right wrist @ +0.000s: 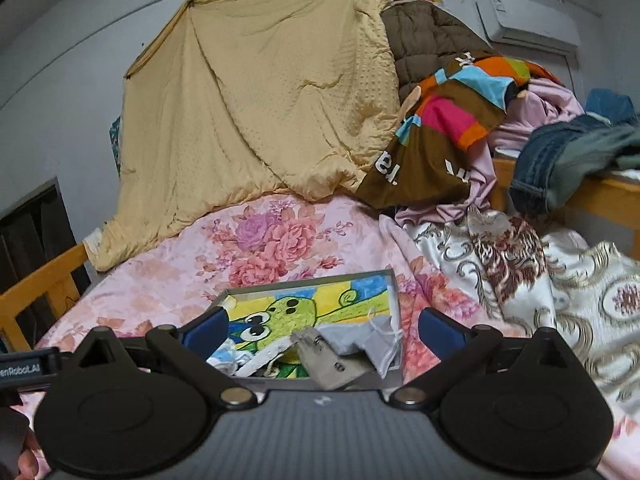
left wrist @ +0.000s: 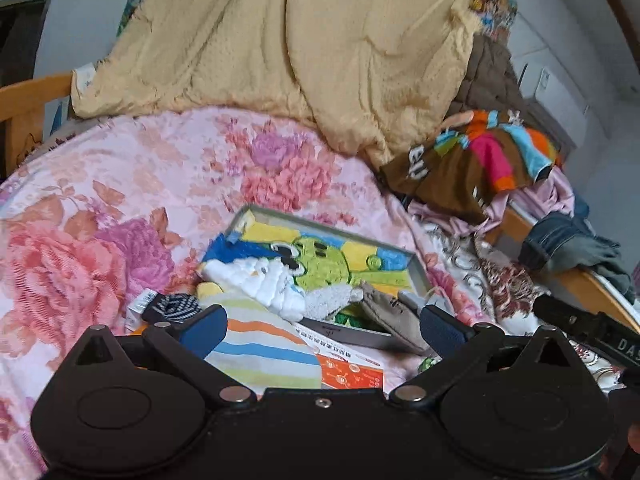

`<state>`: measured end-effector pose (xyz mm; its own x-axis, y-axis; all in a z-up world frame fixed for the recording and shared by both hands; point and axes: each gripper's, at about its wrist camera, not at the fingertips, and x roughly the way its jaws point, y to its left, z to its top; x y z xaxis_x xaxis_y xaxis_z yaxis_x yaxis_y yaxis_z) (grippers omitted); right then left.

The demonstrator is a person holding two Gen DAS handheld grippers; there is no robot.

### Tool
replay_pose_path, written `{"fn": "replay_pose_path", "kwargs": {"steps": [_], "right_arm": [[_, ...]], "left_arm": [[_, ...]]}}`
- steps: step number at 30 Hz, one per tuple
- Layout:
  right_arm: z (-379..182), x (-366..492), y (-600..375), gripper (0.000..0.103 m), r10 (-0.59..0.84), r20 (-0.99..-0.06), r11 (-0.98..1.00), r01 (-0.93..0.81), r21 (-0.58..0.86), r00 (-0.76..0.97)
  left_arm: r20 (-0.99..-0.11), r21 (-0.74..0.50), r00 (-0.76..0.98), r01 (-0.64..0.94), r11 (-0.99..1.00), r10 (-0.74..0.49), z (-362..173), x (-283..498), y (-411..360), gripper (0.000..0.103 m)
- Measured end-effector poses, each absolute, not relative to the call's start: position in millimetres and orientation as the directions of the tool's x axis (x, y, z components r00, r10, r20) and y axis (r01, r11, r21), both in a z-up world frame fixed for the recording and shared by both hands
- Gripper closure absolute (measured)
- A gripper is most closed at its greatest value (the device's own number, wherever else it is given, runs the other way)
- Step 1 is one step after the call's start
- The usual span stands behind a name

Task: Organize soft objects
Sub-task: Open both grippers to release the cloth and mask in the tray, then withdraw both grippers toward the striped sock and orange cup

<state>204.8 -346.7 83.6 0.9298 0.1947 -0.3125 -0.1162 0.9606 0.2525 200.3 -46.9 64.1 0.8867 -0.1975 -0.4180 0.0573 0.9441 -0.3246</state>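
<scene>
Bedroom with pale walls; a bed spread with a pink floral quilt (left wrist: 132,184) occupies both views, and a large yellow blanket (right wrist: 260,112) hangs at its far end. To the right lies a heap of clothing topped by a brown garment with multicoloured stripes (right wrist: 448,120), with folded blue jeans (right wrist: 560,156) on a wooden rail beyond it.

Centre: a shallow grey box (left wrist: 418,276) lined with a bright green cartoon-frog towel (left wrist: 328,260) rests on the quilt. Inside it lie a white quilted cloth (left wrist: 272,280), a beige fabric pouch (right wrist: 336,364) and a grey cloth with white strings (right wrist: 368,340). Just outside the box, near its closest corner in the left wrist view, lie a pastel-striped cloth (left wrist: 260,348) and a small dark blue-and-white knitted item (left wrist: 176,306).

Left tongs (left wrist: 320,326): spread wide and empty, poised above the striped cloth, which shows between the blue pads. Right tongs (right wrist: 316,330): likewise wide apart and empty, framing the pouch and grey cloth in the box; whether they touch anything cannot be told.

Step in hand, as judged: gathering loose soft items into the box, partly done. The next move would call for lowering the left tongs onto the striped cloth, pinching a fold and carrying it over the box rim.
</scene>
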Motion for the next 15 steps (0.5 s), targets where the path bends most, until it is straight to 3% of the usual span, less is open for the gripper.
{"fn": "replay_pose_path", "kwargs": {"steps": [8, 15], "right_arm": [[80, 170, -334, 0.000, 0.178, -0.326, 0.960, -0.091, 0.264, 0.929], [76, 140, -313, 0.000, 0.155, -0.323, 0.974, -0.090, 0.206, 0.934]], "left_arm": [[-0.380, -0.329, 0.906, 0.058, 0.943, -0.189, 56, 160, -26, 0.001], [-0.469, -0.335, 0.860, 0.039, 0.942, -0.202, 49, 138, -2, 0.001]]}}
